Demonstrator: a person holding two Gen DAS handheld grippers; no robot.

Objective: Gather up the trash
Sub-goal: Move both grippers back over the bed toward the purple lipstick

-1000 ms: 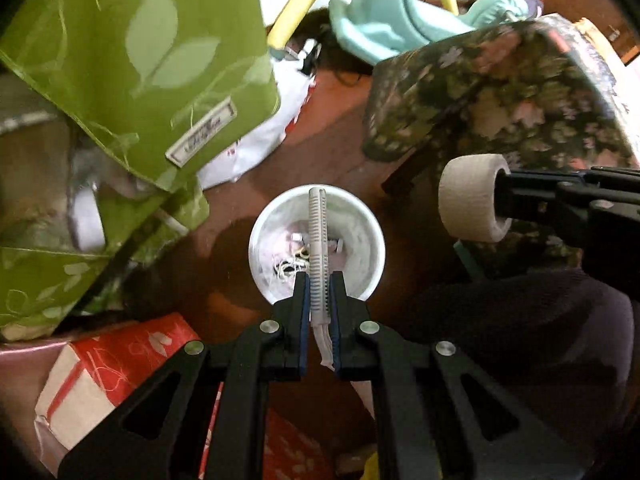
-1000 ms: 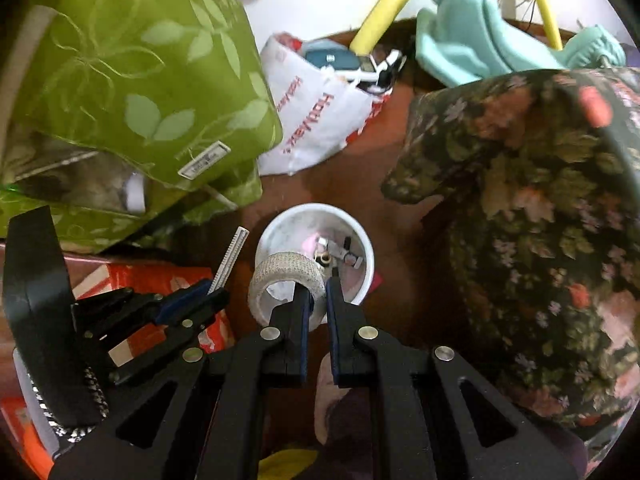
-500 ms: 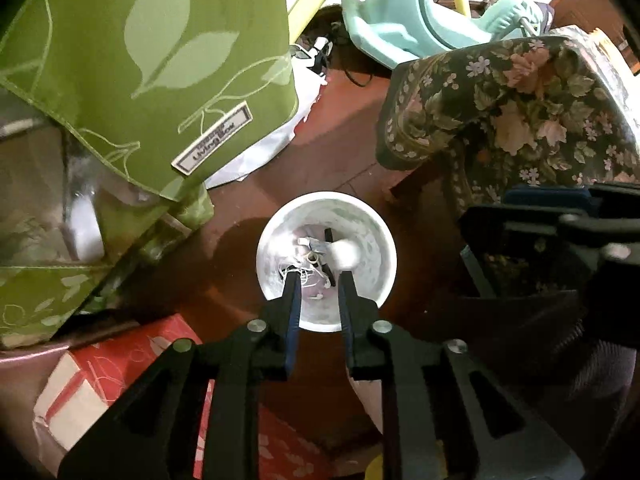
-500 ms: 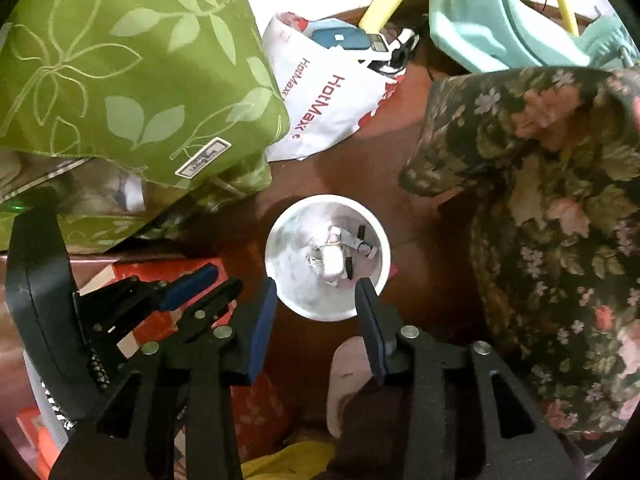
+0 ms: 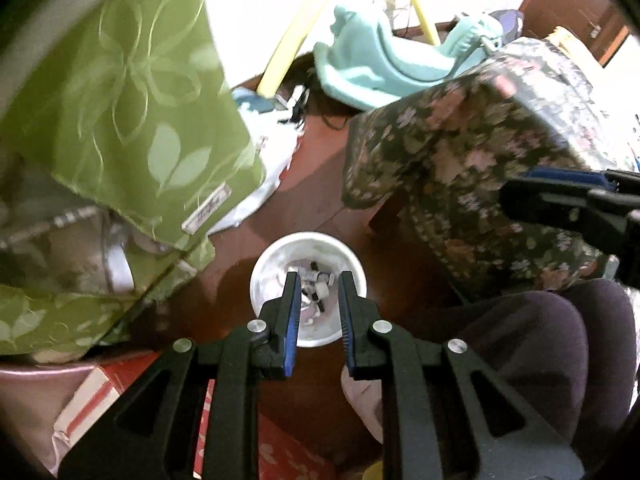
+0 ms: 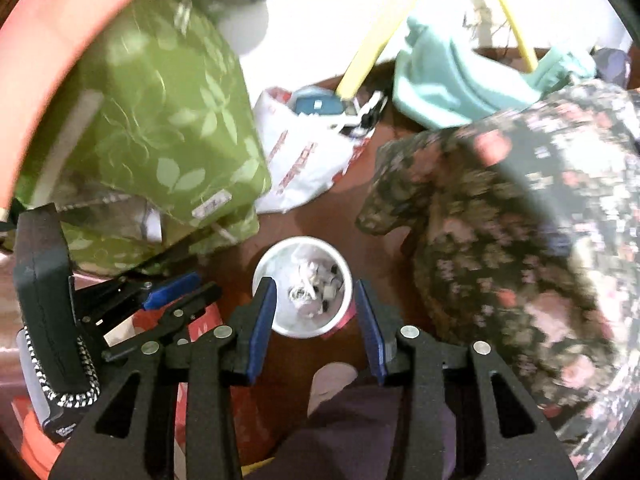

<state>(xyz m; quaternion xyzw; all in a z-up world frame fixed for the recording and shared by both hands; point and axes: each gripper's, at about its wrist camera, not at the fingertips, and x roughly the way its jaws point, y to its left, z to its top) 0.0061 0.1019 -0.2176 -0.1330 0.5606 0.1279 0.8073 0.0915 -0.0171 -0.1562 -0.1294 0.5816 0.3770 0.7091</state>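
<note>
Hovering with jaws parted and empty, the left gripper [image 5: 316, 286] and right gripper [image 6: 314, 294] hang over the white cup [image 6: 303, 286] on the floor, holding light, crumpled scraps [image 6: 310, 290], best pinched gently.

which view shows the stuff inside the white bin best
The right wrist view: the round white plastic bin sits between the spread right tongs, its crumpled trash unblocked. In the left wrist view the narrower left tongs cover part of the contents.
</note>
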